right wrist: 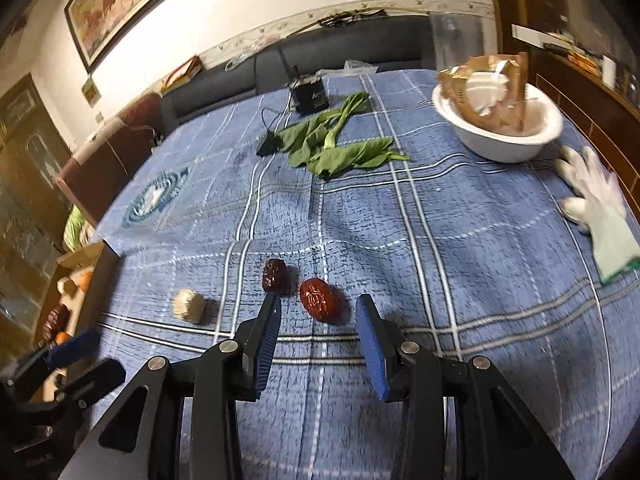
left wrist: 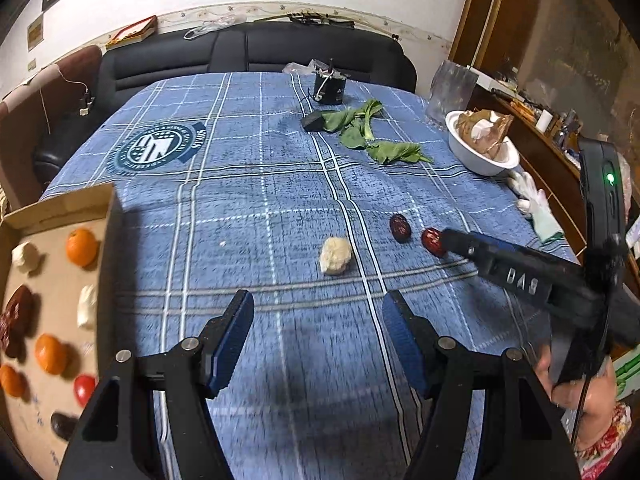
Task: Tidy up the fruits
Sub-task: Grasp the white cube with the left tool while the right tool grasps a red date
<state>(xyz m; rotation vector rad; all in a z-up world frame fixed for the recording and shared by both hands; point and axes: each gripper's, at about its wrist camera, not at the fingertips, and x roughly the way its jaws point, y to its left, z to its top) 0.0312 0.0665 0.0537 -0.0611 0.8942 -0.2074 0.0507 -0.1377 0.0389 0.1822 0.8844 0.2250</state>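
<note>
A cardboard tray [left wrist: 60, 204] at the left holds oranges [left wrist: 81, 246], red dates [left wrist: 16, 312], pale lumps and a red tomato [left wrist: 84, 389]. On the blue cloth lie a pale lump [left wrist: 335, 255] [right wrist: 189, 305], a dark date [left wrist: 400, 227] [right wrist: 274, 275] and a red date [left wrist: 433, 241] [right wrist: 319, 299]. My right gripper [right wrist: 316, 304] is open with the red date between its fingertips; it also shows in the left wrist view [left wrist: 448, 240]. My left gripper [left wrist: 318, 300] is open and empty, short of the pale lump, and shows blurred in the right wrist view [right wrist: 76, 356].
Green leaves [left wrist: 372, 136] [right wrist: 332, 148] and a black device [left wrist: 329, 87] lie at the far side. A white bowl [left wrist: 476, 156] [right wrist: 500, 148] with paper wrappers stands at the right, a white glove [right wrist: 600, 204] beside it. A dark sofa [left wrist: 248, 52] is behind the table.
</note>
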